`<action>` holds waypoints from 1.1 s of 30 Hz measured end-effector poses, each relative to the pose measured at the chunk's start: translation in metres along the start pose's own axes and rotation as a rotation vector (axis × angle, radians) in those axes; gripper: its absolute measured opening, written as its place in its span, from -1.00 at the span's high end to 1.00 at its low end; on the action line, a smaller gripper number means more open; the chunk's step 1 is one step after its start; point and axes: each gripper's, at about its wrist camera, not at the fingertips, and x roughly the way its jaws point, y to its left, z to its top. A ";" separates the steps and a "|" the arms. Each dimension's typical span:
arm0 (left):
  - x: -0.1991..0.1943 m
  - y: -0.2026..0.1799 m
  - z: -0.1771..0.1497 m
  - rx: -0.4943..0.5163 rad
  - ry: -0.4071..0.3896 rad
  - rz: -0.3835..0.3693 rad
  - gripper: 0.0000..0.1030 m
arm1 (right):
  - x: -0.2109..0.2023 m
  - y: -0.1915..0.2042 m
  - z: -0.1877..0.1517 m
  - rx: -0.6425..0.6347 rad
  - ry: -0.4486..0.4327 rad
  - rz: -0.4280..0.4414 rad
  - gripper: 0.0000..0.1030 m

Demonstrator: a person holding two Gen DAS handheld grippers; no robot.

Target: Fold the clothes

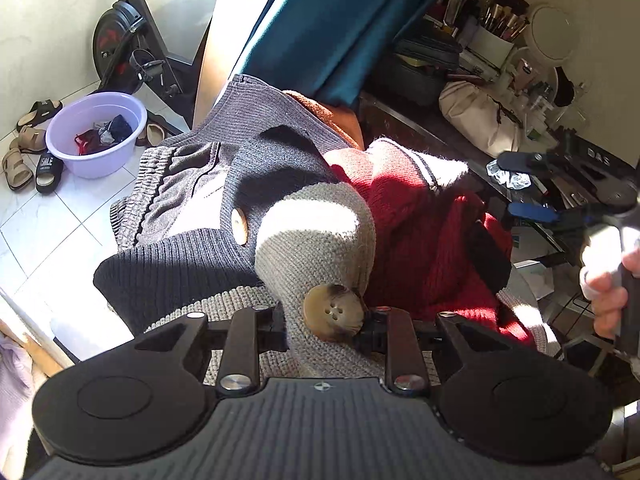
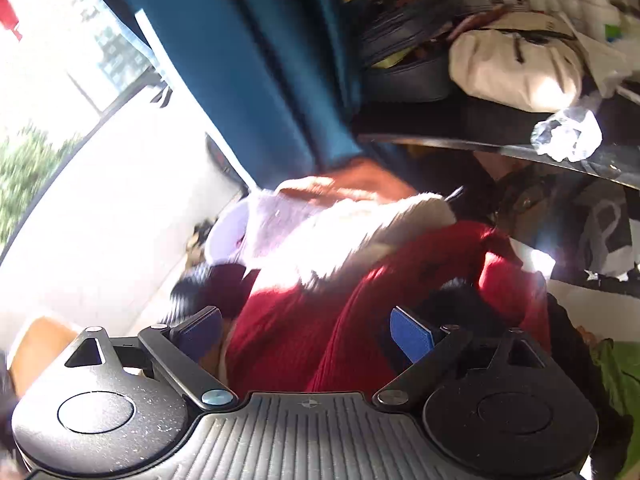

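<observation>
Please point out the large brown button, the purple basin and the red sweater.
large brown button point(image 1: 333, 312): left wrist view, on its four holes.
purple basin point(image 1: 66, 152): left wrist view, on its outer wall.
red sweater point(image 2: 320, 340): right wrist view, on its ribbed knit.

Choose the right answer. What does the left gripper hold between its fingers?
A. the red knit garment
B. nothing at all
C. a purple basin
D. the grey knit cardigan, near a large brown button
D: the left gripper is closed on the grey knit cardigan, right at its large brown button.

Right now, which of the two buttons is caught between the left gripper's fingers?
The large round brown four-hole button on the beige knit, pinched in the left gripper. The oval wooden toggle sits farther off on the dark cardigan.
</observation>
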 end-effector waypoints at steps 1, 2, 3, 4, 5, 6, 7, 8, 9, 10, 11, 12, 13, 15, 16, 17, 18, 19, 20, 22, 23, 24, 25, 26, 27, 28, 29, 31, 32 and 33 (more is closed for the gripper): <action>-0.003 0.001 -0.002 -0.009 -0.006 0.003 0.50 | 0.012 -0.006 0.009 0.067 -0.015 -0.009 -0.73; -0.006 0.002 -0.005 -0.017 -0.011 0.006 0.50 | 0.026 -0.013 0.017 0.130 -0.025 -0.021 -0.72; -0.007 0.002 -0.006 -0.028 -0.013 0.010 0.50 | 0.042 -0.020 0.023 0.174 -0.037 -0.035 -0.69; -0.009 0.002 -0.006 -0.037 -0.015 0.014 0.50 | 0.057 -0.026 0.029 0.214 -0.047 -0.051 -0.69; -0.011 0.002 -0.007 -0.045 -0.017 0.017 0.50 | 0.070 -0.030 0.035 0.244 -0.050 -0.072 -0.69; -0.014 0.002 -0.008 -0.045 -0.021 0.020 0.50 | 0.082 -0.033 0.038 0.272 -0.038 -0.097 -0.69; -0.017 0.001 -0.009 -0.045 -0.025 0.022 0.50 | 0.095 -0.037 0.041 0.299 -0.027 -0.121 -0.65; -0.019 0.000 -0.010 -0.045 -0.028 0.025 0.51 | 0.106 -0.041 0.043 0.325 -0.017 -0.140 -0.53; -0.023 -0.002 -0.011 -0.047 -0.033 0.032 0.51 | 0.112 -0.044 0.042 0.344 -0.011 -0.144 -0.01; -0.027 -0.002 -0.011 -0.054 -0.039 0.041 0.51 | 0.117 -0.047 0.041 0.362 -0.004 -0.141 0.75; -0.030 -0.003 -0.010 -0.061 -0.046 0.050 0.51 | 0.118 -0.049 0.040 0.379 0.001 -0.121 0.81; -0.034 -0.003 -0.010 -0.068 -0.053 0.059 0.51 | 0.113 -0.048 0.037 0.398 -0.012 -0.094 0.82; -0.035 -0.003 -0.009 -0.076 -0.058 0.067 0.51 | 0.107 -0.047 0.036 0.410 -0.027 -0.062 0.82; -0.034 -0.004 -0.005 -0.081 -0.057 0.090 0.51 | 0.088 -0.040 0.039 0.368 -0.051 0.032 0.83; -0.034 -0.004 -0.003 -0.083 -0.056 0.102 0.51 | 0.076 -0.036 0.041 0.326 -0.058 0.080 0.83; -0.032 -0.004 -0.001 -0.095 -0.060 0.101 0.51 | 0.061 -0.030 0.041 0.274 -0.067 0.127 0.83; -0.030 -0.004 0.001 -0.107 -0.063 0.101 0.51 | 0.041 -0.024 0.040 0.214 -0.082 0.171 0.83; -0.028 -0.004 0.003 -0.119 -0.066 0.101 0.51 | 0.021 -0.020 0.035 0.168 -0.096 0.214 0.84; -0.026 -0.005 0.004 -0.118 -0.070 0.102 0.51 | 0.001 -0.016 0.031 0.121 -0.111 0.256 0.84; -0.022 -0.009 0.007 -0.111 -0.076 0.103 0.51 | -0.040 -0.007 0.018 0.032 -0.122 0.317 0.84; -0.020 -0.012 0.007 -0.099 -0.074 0.104 0.51 | -0.058 -0.005 0.010 -0.008 -0.115 0.333 0.85; -0.018 -0.015 0.008 -0.087 -0.072 0.105 0.51 | -0.076 -0.003 0.001 -0.046 -0.105 0.344 0.85; -0.016 -0.018 0.009 -0.076 -0.070 0.107 0.51 | -0.088 -0.004 -0.011 -0.071 -0.086 0.343 0.85; -0.014 -0.021 0.009 -0.064 -0.067 0.108 0.51 | -0.097 -0.008 -0.024 -0.076 -0.056 0.340 0.85; -0.013 -0.023 0.010 -0.059 -0.064 0.109 0.51 | -0.104 -0.013 -0.037 -0.074 -0.024 0.334 0.85; -0.011 -0.025 0.010 -0.054 -0.061 0.110 0.51 | -0.108 -0.023 -0.052 -0.051 0.014 0.319 0.85; -0.009 -0.027 0.011 -0.050 -0.057 0.112 0.51 | -0.107 -0.032 -0.067 -0.021 0.054 0.296 0.85; -0.006 -0.031 0.011 -0.040 -0.051 0.115 0.51 | -0.101 -0.047 -0.093 0.022 0.120 0.226 0.85; -0.005 -0.034 0.010 -0.031 -0.047 0.115 0.51 | -0.093 -0.055 -0.108 0.042 0.143 0.187 0.85; -0.003 -0.036 0.011 -0.023 -0.042 0.115 0.51 | -0.086 -0.064 -0.122 0.061 0.165 0.147 0.84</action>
